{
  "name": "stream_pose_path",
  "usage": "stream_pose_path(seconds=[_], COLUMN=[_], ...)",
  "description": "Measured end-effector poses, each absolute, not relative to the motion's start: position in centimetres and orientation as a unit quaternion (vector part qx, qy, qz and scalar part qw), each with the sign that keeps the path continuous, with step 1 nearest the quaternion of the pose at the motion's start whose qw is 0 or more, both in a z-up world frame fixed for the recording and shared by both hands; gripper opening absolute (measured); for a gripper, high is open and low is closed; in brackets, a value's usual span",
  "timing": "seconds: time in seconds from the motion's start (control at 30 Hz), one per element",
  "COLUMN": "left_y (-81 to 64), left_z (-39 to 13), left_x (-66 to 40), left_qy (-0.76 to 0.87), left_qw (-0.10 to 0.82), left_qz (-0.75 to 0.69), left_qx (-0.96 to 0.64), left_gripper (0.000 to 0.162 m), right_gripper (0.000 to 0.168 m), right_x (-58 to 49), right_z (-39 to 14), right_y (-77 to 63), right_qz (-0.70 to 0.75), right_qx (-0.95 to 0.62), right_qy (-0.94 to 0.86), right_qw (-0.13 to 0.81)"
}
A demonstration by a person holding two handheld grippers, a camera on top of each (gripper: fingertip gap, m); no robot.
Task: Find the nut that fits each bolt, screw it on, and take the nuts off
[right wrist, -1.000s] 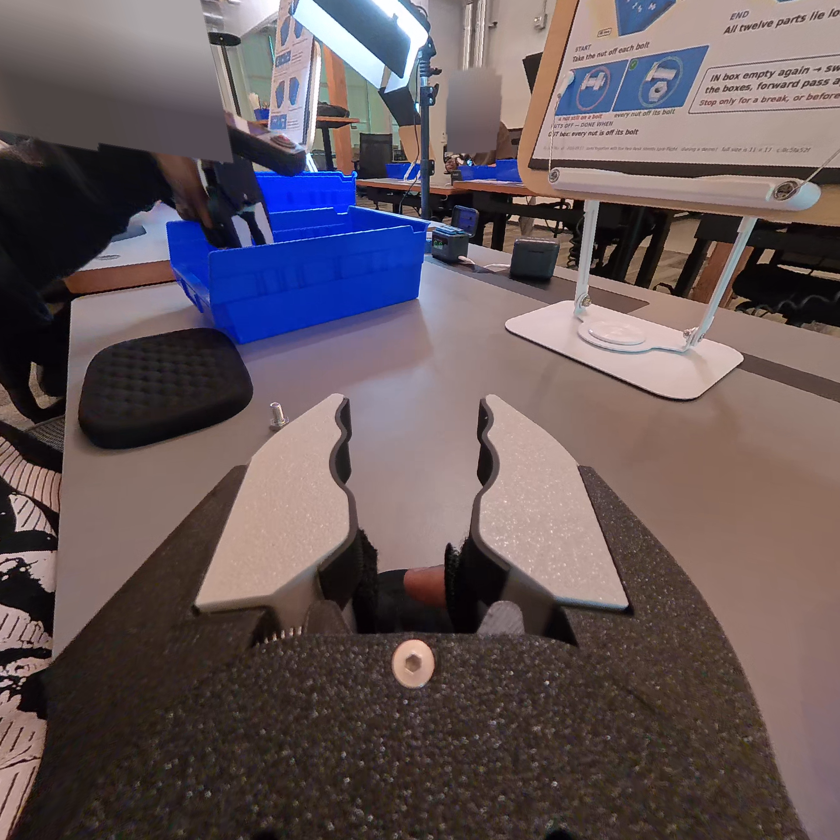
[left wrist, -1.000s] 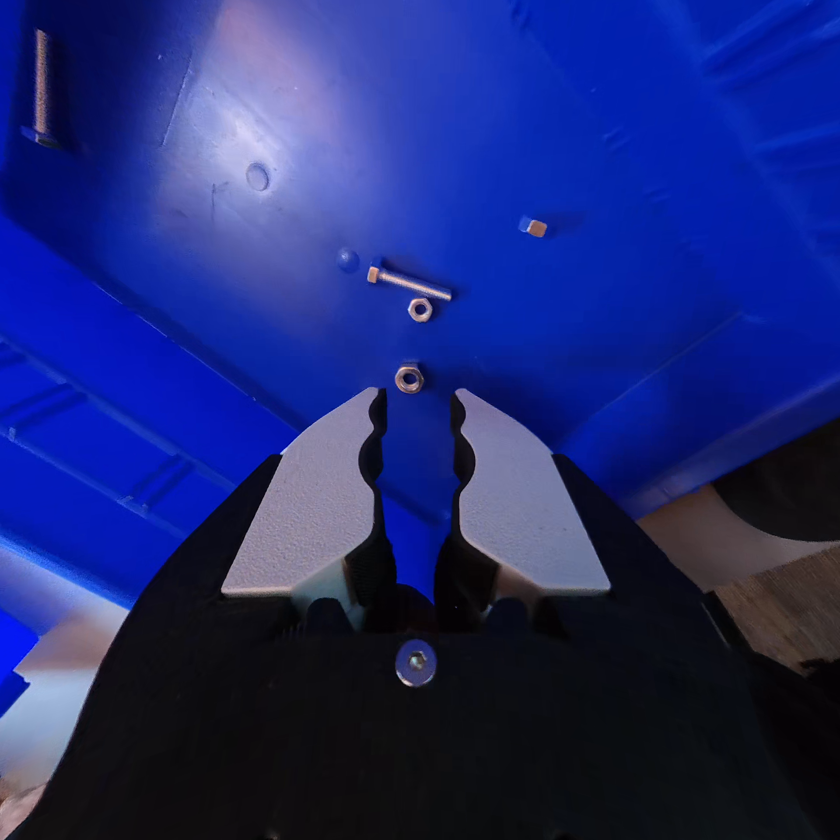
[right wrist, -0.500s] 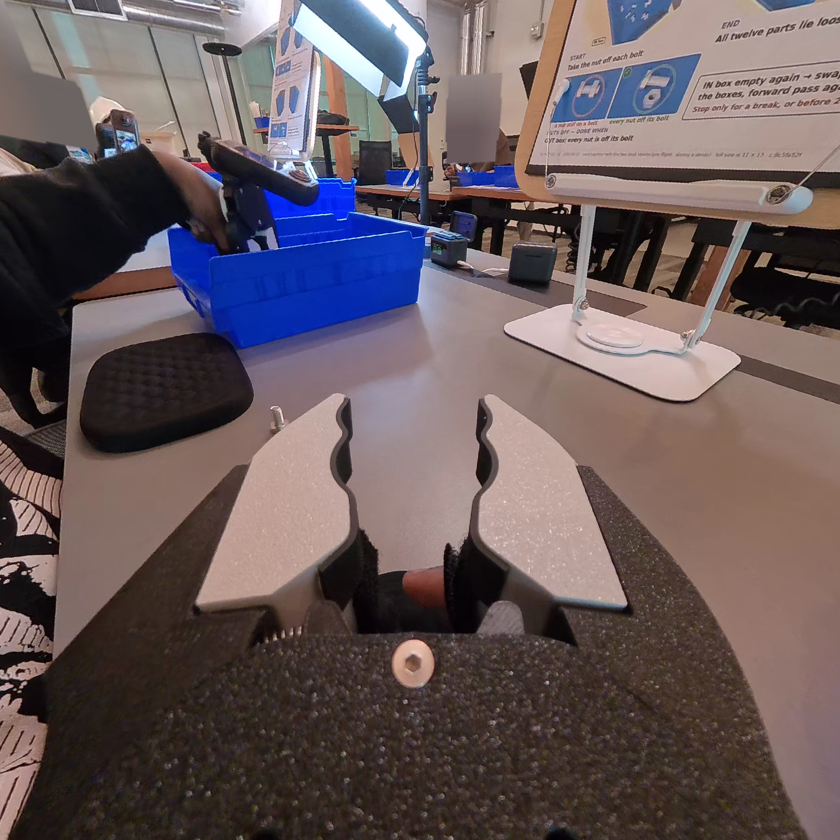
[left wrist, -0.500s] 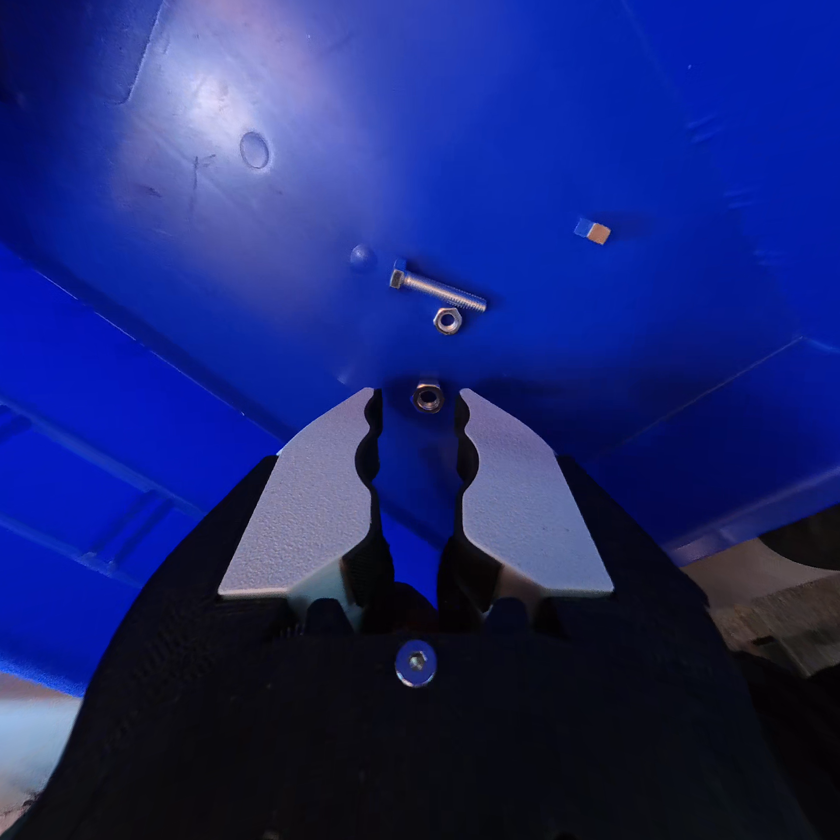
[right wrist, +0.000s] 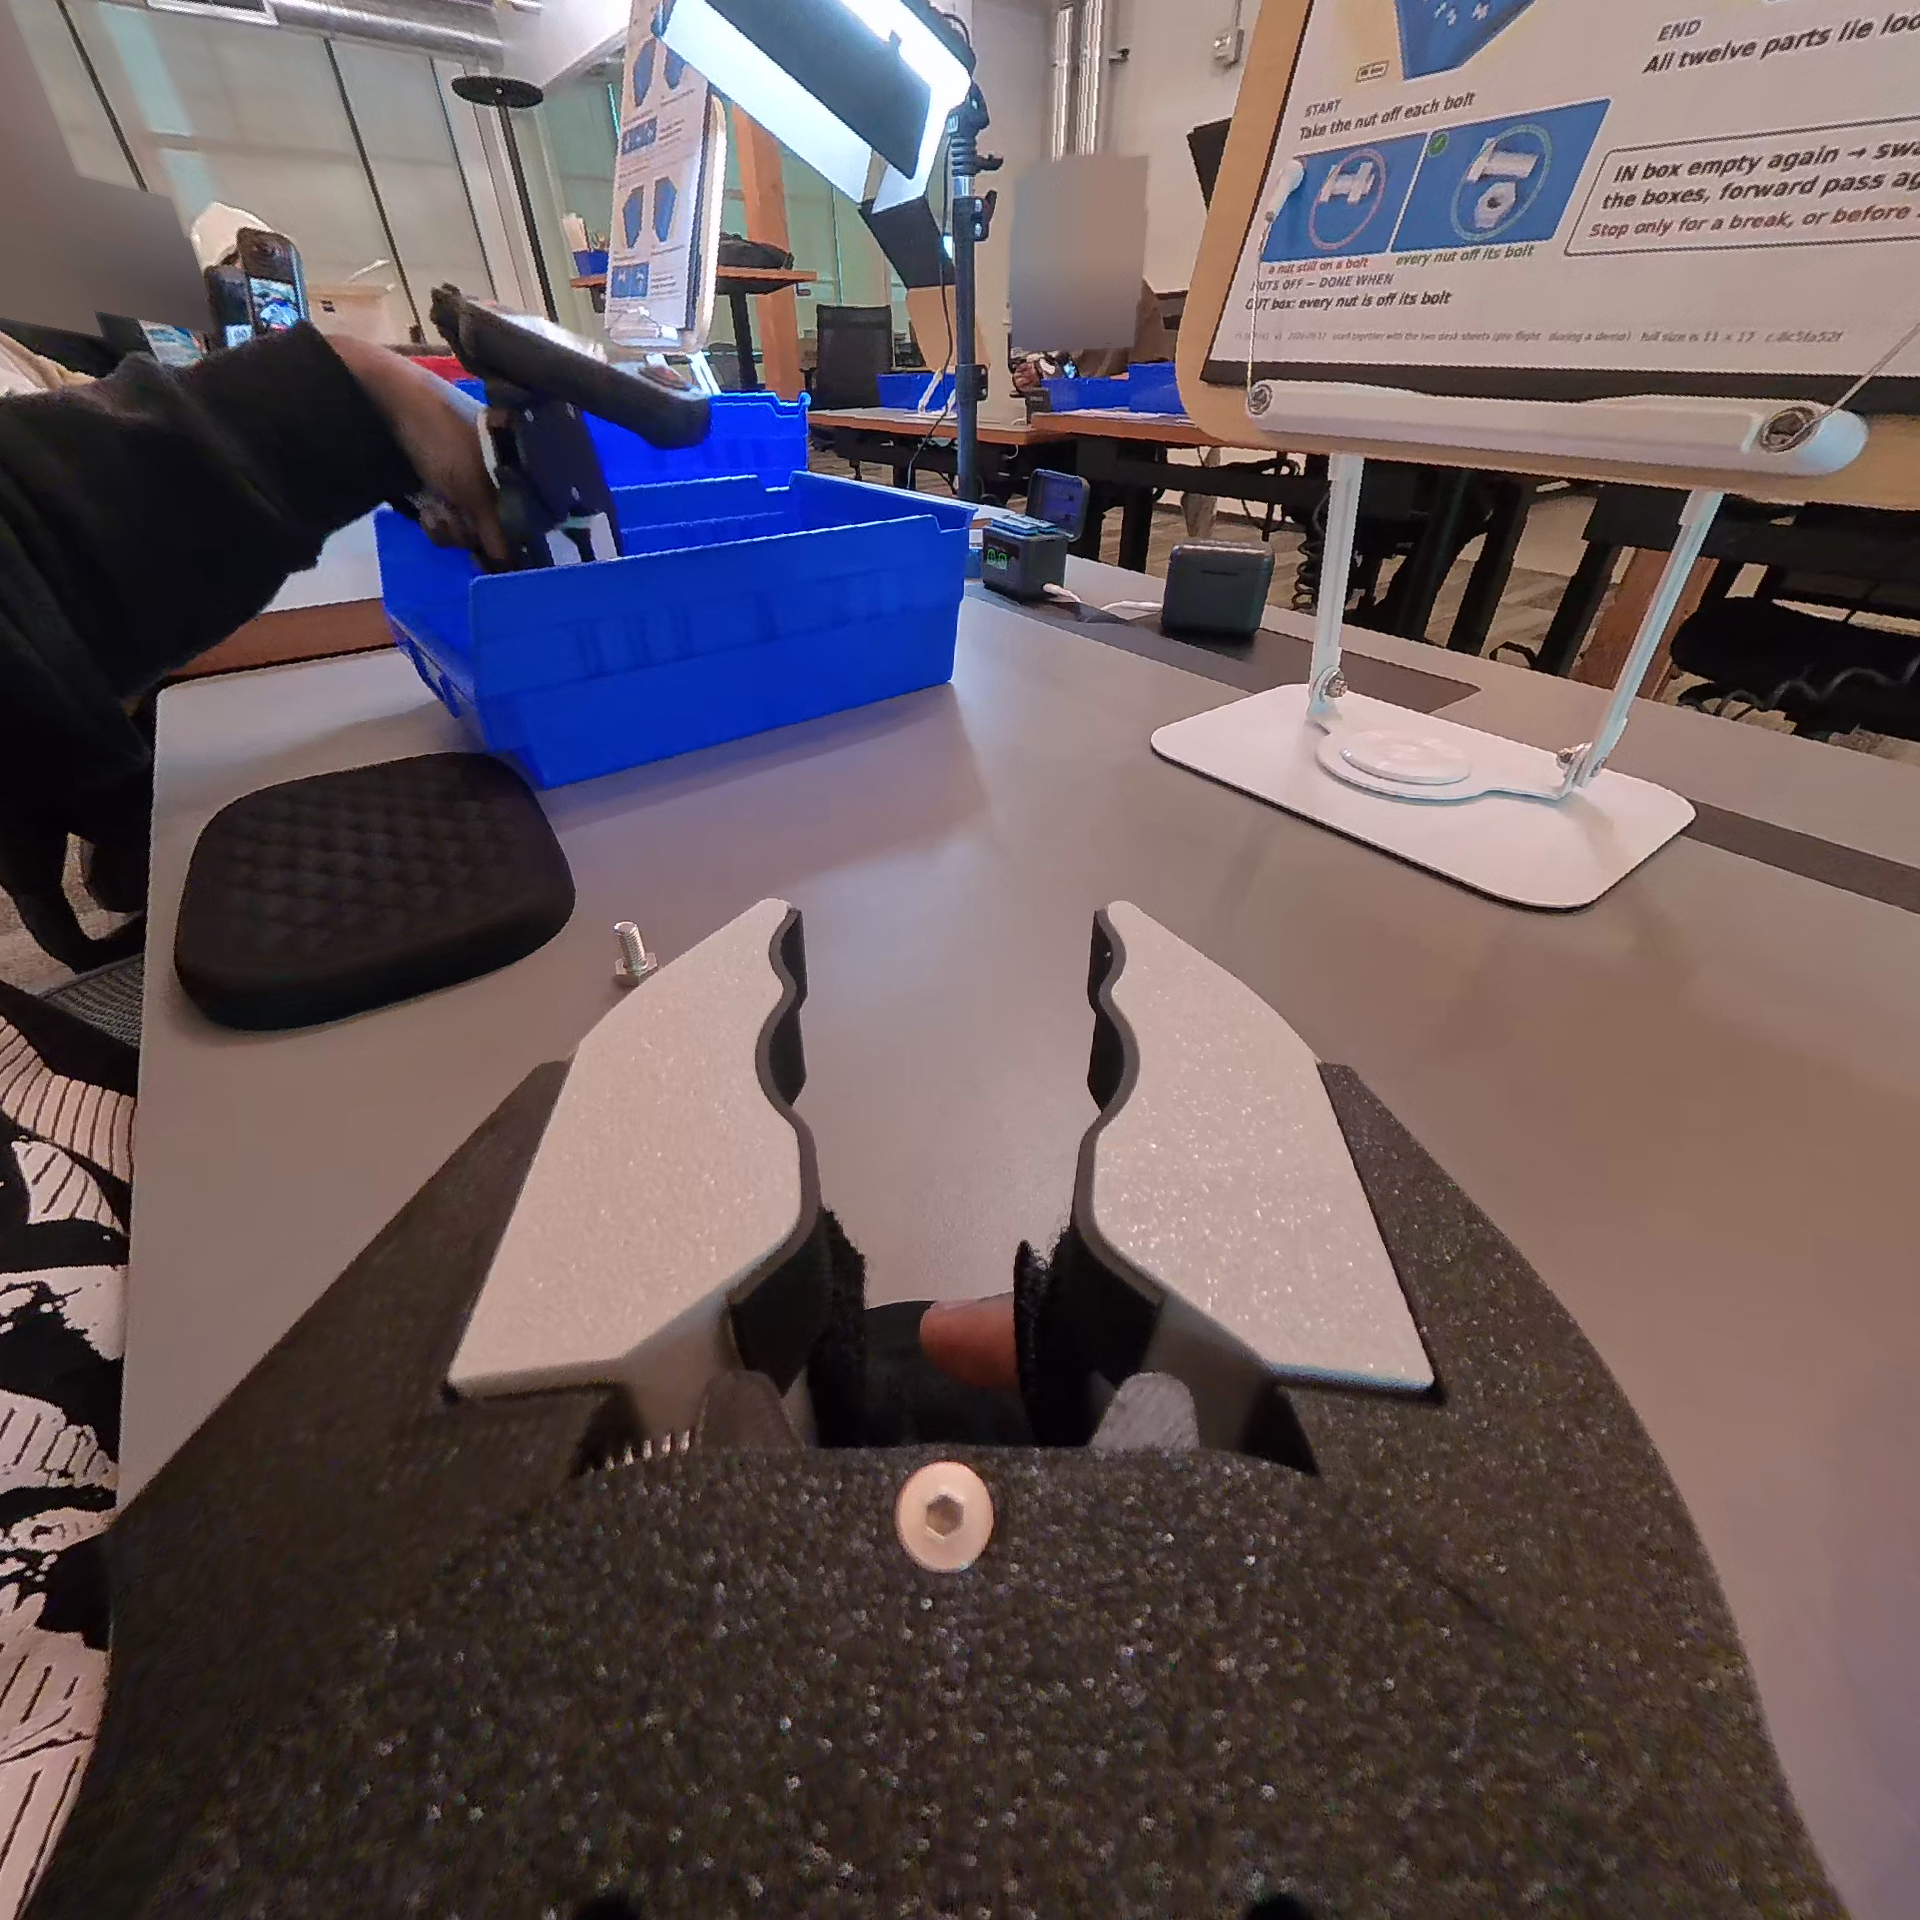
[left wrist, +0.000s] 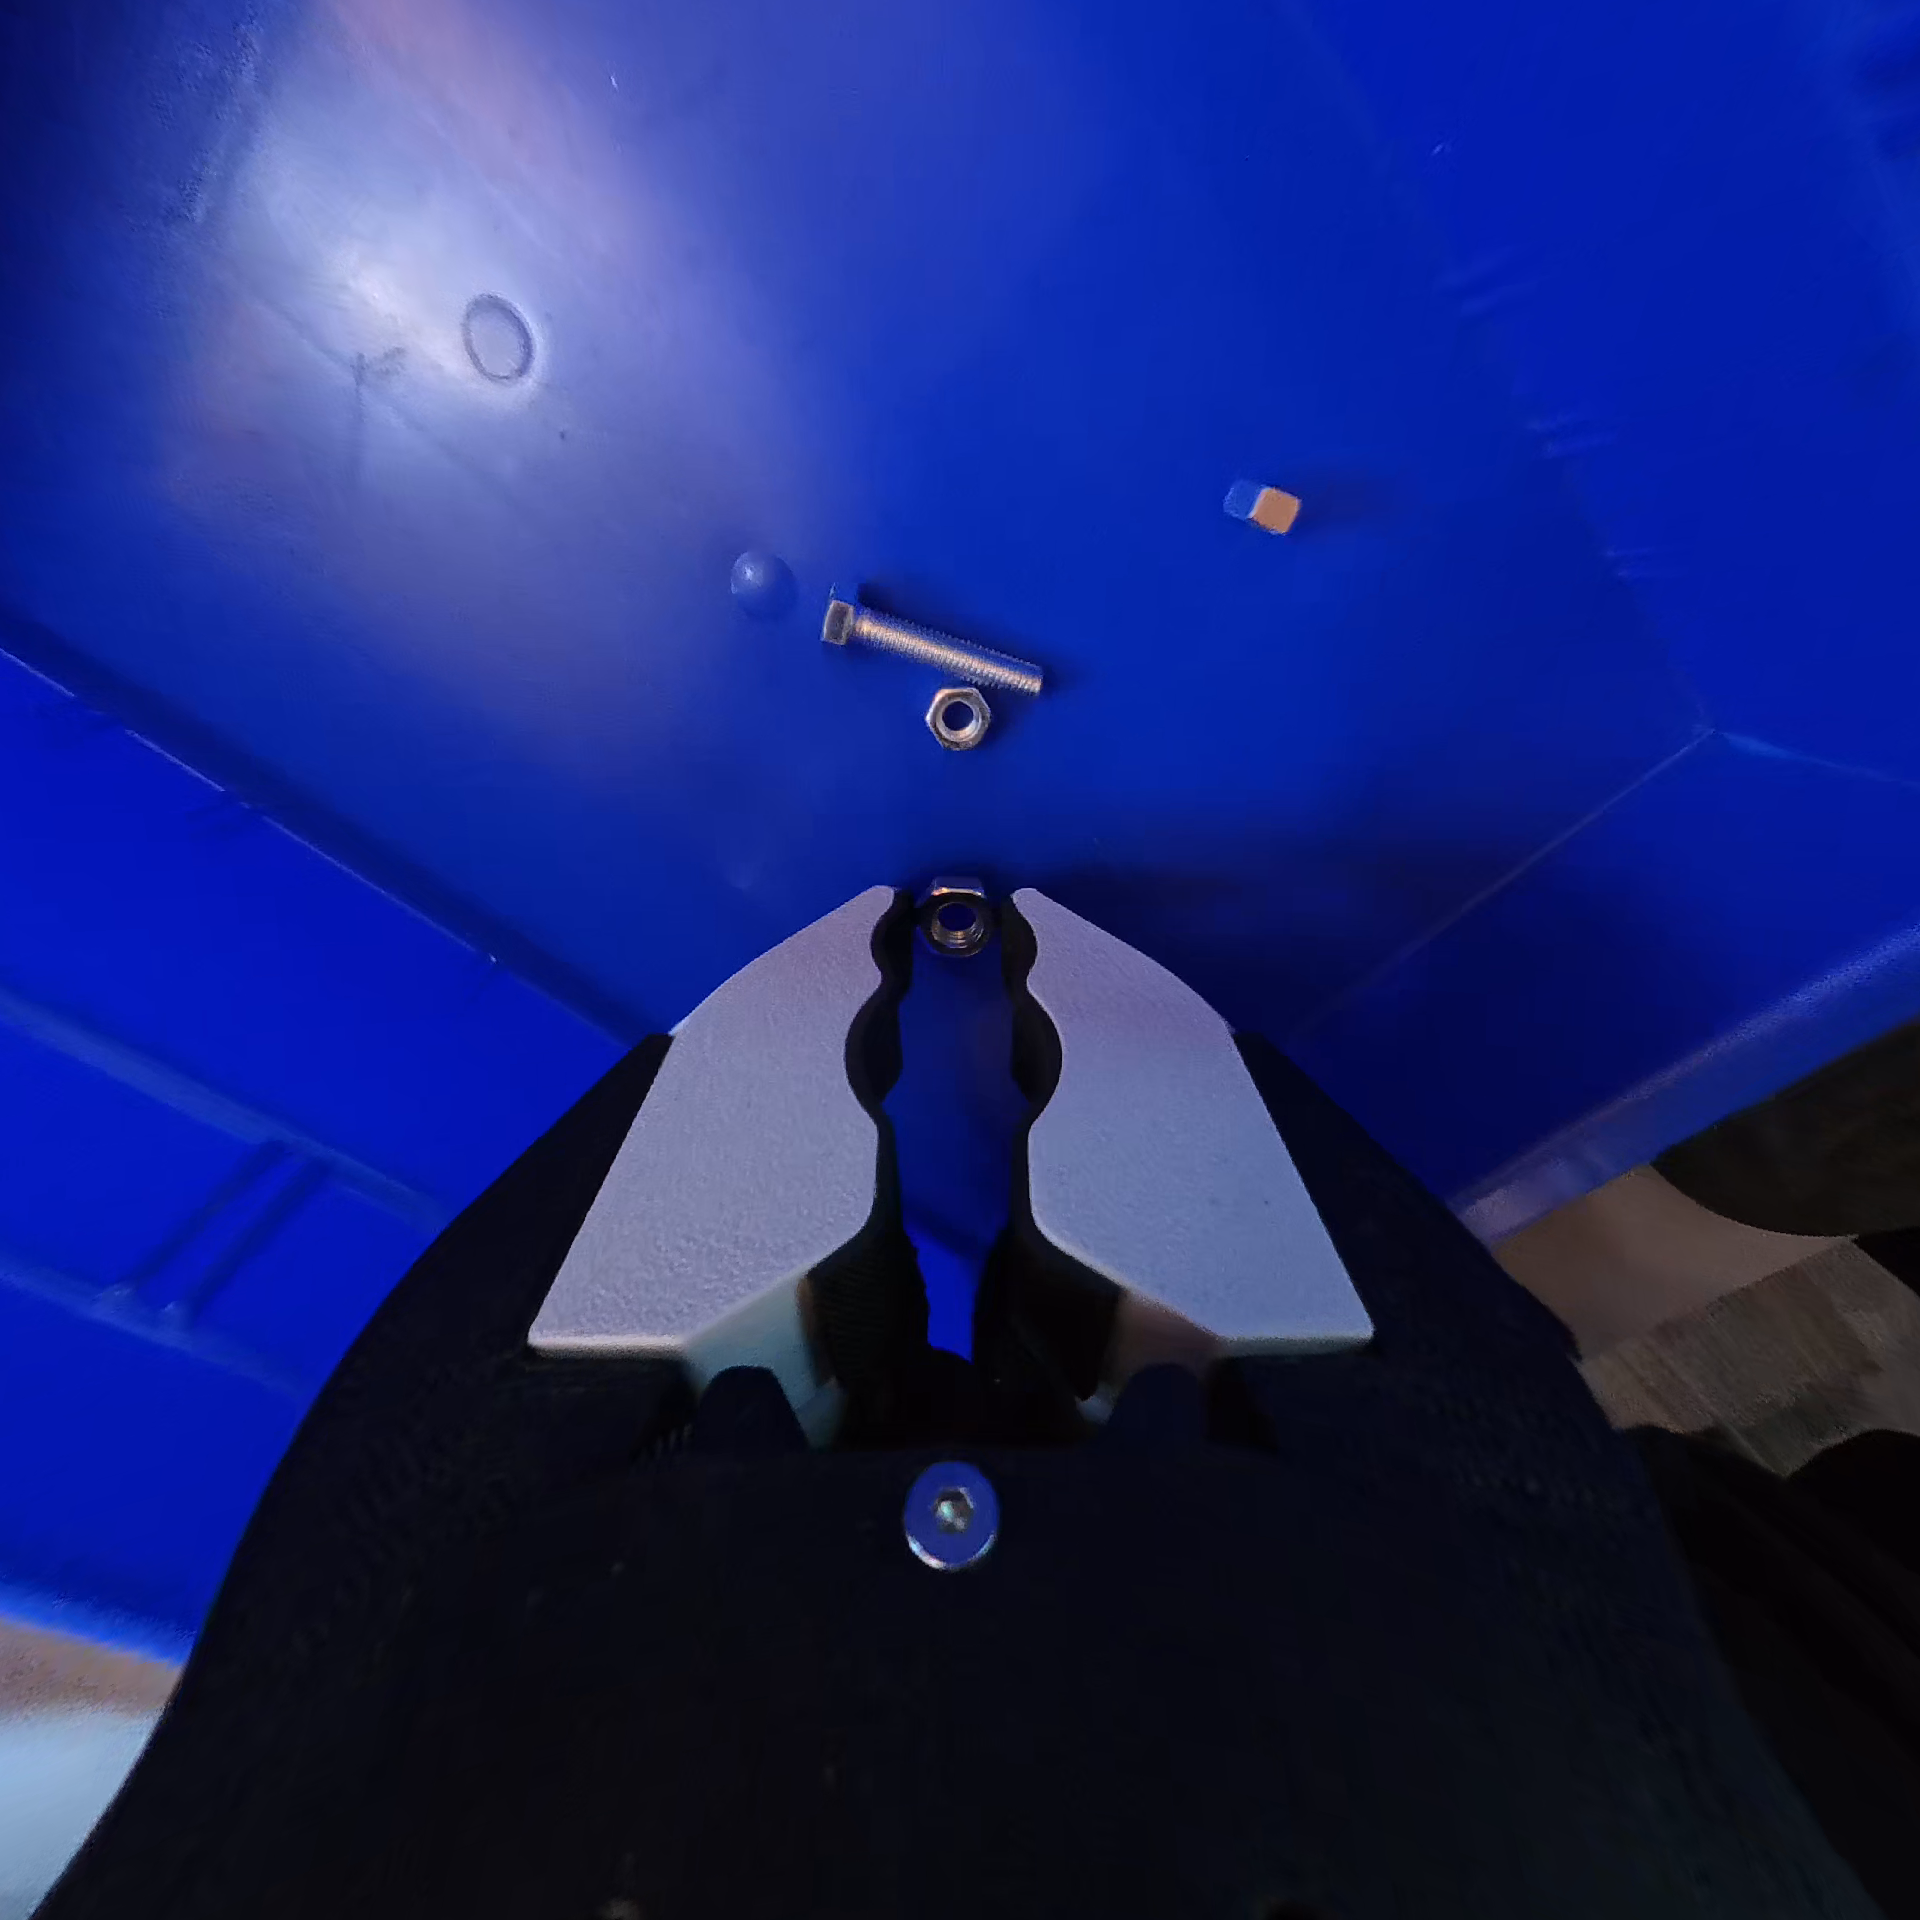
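Observation:
In the left wrist view my left gripper (left wrist: 954,916) reaches down into a blue bin (left wrist: 1195,291). Its jaws have closed in on a small hex nut (left wrist: 957,928) held between the tips on the bin floor. Just beyond lie a second hex nut (left wrist: 957,717), a thin hex-head bolt (left wrist: 930,652) and a small square nut (left wrist: 1264,508). In the right wrist view my right gripper (right wrist: 945,935) is open and empty above the grey table (right wrist: 1039,831). A short bolt (right wrist: 631,954) stands on its head just left of its left finger. The left gripper (right wrist: 551,488) shows in the bin (right wrist: 717,634).
A black cushioned pad (right wrist: 364,883) lies at the table's left edge. A white stand (right wrist: 1434,800) holding an instruction board is at the right. Small dark devices (right wrist: 1216,587) sit behind the bin. More blue bins and desks are farther back. Some 45 cm of space lies between my two pairs of fingers.
My left gripper has moved forward onto the near nut and its jaws have narrowed around it. The right gripper has stayed still and open.

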State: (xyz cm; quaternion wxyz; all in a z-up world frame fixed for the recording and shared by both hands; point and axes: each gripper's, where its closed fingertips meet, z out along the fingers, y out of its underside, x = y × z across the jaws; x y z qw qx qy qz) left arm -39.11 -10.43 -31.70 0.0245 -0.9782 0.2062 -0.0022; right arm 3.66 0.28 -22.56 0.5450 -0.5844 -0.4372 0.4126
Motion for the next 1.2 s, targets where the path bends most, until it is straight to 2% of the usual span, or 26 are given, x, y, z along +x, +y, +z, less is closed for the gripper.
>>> stream_pose_path(seconds=[0.27,0.4,0.53,0.67,0.8,1.0,1.2], left_y=[-8.6,-7.0,-6.0,-6.0,-6.7,-7.1,-7.4], left_z=[-24.2,-21.0,-19.9,-21.7,-25.5,-29.8,-32.0], left_x=[-36.2,-30.4,-23.0,-15.0,-9.3,-6.1,-4.7], left_qy=[0.256,0.339,0.428,0.516,0.572,0.584,0.593], left_qw=[0.100,0.151,0.194,0.209,0.179,0.128,0.105], left_qz=[0.094,0.125,0.111,0.047,-0.001,-0.024,-0.037], left_qx=[-0.957,-0.920,-0.876,-0.830,-0.801,-0.801,-0.797], left_gripper=[0.017,0.016,0.017,0.016,0.016,0.016,0.016], right_gripper=[0.053,0.053,0.052,0.052,0.052,0.052,0.052], right_x=[3.5,3.4,3.4,3.3,3.4,3.4,3.4], right_z=[-22.8,-23.0,-23.0,-23.0,-22.8,-22.7,-22.8], right_y=[0.2,0.2,0.1,-0.1,-0.2,-0.3,-0.3], right_qz=[0.405,0.400,0.397,0.395,0.394,0.397,0.394], right_qx=[-0.587,-0.588,-0.585,-0.582,-0.576,-0.573,-0.573], right_qy=[-0.444,-0.449,-0.452,-0.456,-0.457,-0.456,-0.459], right_qw=[0.542,0.541,0.544,0.545,0.551,0.554,0.554])
